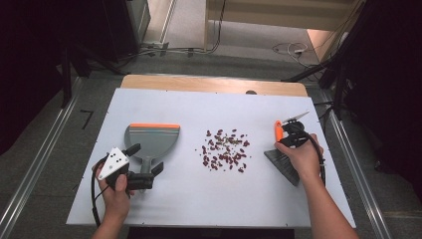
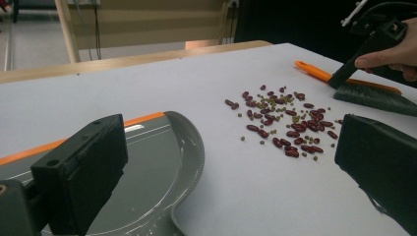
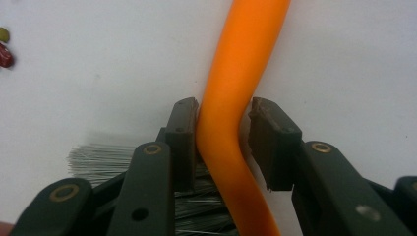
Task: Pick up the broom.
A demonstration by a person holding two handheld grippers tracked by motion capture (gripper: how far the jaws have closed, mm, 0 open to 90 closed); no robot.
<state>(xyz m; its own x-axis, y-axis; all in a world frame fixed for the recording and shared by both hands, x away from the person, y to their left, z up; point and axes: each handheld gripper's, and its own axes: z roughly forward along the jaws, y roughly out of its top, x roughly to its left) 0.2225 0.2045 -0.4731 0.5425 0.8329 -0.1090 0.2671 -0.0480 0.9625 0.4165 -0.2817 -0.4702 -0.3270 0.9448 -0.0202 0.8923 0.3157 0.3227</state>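
Your white table (image 1: 164, 199) carries everything here. Largest on it is the grey dustpan (image 1: 152, 140) with the orange lip, lying left of centre with its handle towards you. Your left tongs (image 1: 144, 167) sit at that handle, jaws spread wide; in the left gripper view they stand apart over the pan and bare table, pressing on nothing. On the right side lies the brush (image 1: 283, 162), grey bristles on the table, its orange handle (image 3: 236, 73) pointing away from you. Your right tongs (image 3: 223, 130) stand narrow around that handle, left pad against it, right pad just beside it. Between dustpan and brush lies a loose scatter of red beans (image 1: 224, 149) mixed with small green ones
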